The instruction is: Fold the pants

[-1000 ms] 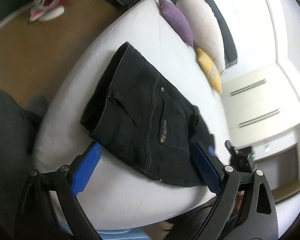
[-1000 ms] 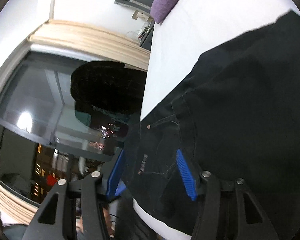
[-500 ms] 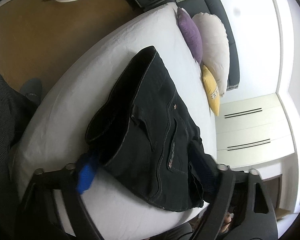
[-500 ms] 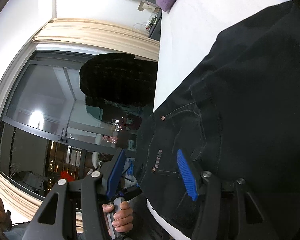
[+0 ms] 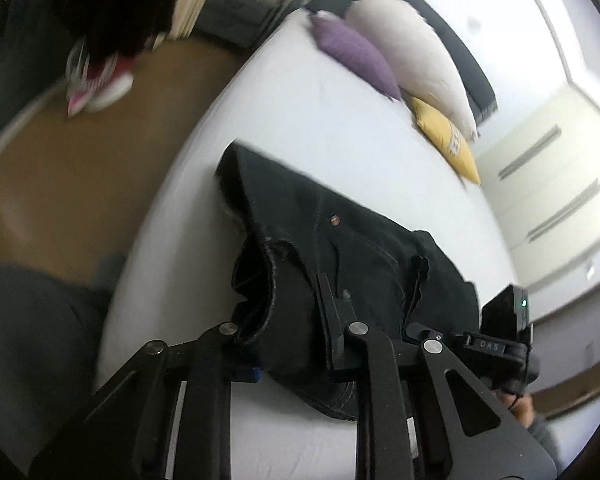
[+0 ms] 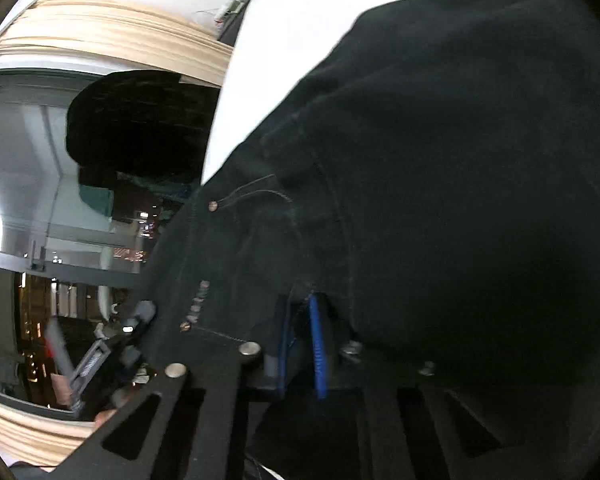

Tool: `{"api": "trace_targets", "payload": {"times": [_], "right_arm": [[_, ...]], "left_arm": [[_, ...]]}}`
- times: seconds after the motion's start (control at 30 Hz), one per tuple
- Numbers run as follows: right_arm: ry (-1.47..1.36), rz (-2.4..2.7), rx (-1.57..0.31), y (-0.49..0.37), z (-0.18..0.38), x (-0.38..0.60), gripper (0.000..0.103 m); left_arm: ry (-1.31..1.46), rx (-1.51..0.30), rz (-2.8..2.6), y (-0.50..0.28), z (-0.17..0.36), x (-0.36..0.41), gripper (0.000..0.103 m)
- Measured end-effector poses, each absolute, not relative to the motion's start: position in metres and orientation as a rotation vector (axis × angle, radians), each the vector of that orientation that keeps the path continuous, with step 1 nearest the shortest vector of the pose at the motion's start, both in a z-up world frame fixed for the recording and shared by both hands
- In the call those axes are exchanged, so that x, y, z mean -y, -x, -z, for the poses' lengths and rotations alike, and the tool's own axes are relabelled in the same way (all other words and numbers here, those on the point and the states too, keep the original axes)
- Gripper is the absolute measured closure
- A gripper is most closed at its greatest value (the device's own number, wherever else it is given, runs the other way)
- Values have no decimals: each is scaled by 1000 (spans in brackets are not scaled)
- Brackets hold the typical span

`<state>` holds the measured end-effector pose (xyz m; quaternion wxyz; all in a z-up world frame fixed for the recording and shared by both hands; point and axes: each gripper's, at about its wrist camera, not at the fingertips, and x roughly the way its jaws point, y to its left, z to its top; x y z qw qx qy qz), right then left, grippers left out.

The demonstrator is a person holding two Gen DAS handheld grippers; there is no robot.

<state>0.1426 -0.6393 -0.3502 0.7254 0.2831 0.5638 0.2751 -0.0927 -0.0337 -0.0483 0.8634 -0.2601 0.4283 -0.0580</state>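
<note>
The black pants [image 5: 340, 248] lie on the bed [image 5: 300, 128], stretching away toward the pillows [image 5: 404, 44]. Left gripper [image 5: 296, 344] and right gripper [image 6: 300, 344] have both just closed, clamping the near edge.

Black denim is shown by the pants [image 5: 364, 248], with a copper-coloured rivet [image 6: 212, 206] and pale stitching. A plain white sheet is seen on the bed [image 5: 300, 120]. At one o'clock from the pants, a purple cushion [image 5: 352, 56], an off-white pillow [image 5: 412, 44] and a yellow cushion [image 5: 444, 136] are ranged. Blue pads [image 6: 315, 344] are borne by the black right gripper [image 6: 300, 344].
</note>
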Motion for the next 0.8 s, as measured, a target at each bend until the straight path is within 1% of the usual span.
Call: {"api": "trace_targets", "payload": {"times": [0.03, 0.23, 0.27, 0.3, 0.33, 0.37, 0.4, 0.47, 0.53, 0.57, 0.6, 0.63, 0.67, 0.7, 0.73, 0.77, 0.8], "right_arm": [[-606, -595, -1246, -142, 351, 639, 103], [-606, -599, -1219, -136, 350, 642, 103], [-607, -603, -1219, -135, 344, 642, 99], [-617, -621, -1204, -134, 336, 643, 79], [-621, -634, -1179, -133, 329, 643, 57], [-622, -647, -1130, -130, 317, 645, 49], [-630, -665, -1095, -128, 310, 648, 44], [-667, -703, -1049, -127, 303, 656, 42], [-655, -626, -1090, -130, 318, 664, 37], [-642, -571, -1134, -133, 334, 669, 40], [-631, -565, -1130, -133, 346, 673, 58], [-603, -571, -1092, -129, 348, 676, 70], [-601, -583, -1090, -126, 347, 679, 70], [-626, -588, -1099, -125, 345, 683, 68], [-656, -589, -1102, -124, 342, 688, 56], [-684, -583, -1087, -122, 337, 694, 49], [-697, -575, -1050, -119, 330, 702, 39]], "left_arm": [[515, -894, 116, 92, 41, 39, 85], [428, -890, 102, 90, 22, 54, 85], [424, -891, 101, 89, 22, 54, 85], [419, -891, 99, 91, 22, 54, 85], [411, -894, 97, 90, 21, 55, 85], [403, -895, 96, 89, 20, 57, 85], [395, -895, 94, 90, 20, 58, 85], [376, -895, 94, 88, 17, 62, 85], [355, -892, 97, 85, 16, 66, 85], [343, -890, 100, 84, 14, 68, 85], [326, -885, 105, 84, 12, 71, 85], [312, -881, 109, 83, 8, 75, 85], [295, -875, 114, 82, 4, 80, 85], [275, -868, 118, 81, -1, 85, 85], [258, -864, 126, 79, -5, 91, 85], [248, -860, 135, 77, -8, 96, 85], [235, -854, 146, 75, -13, 104, 86]]}}
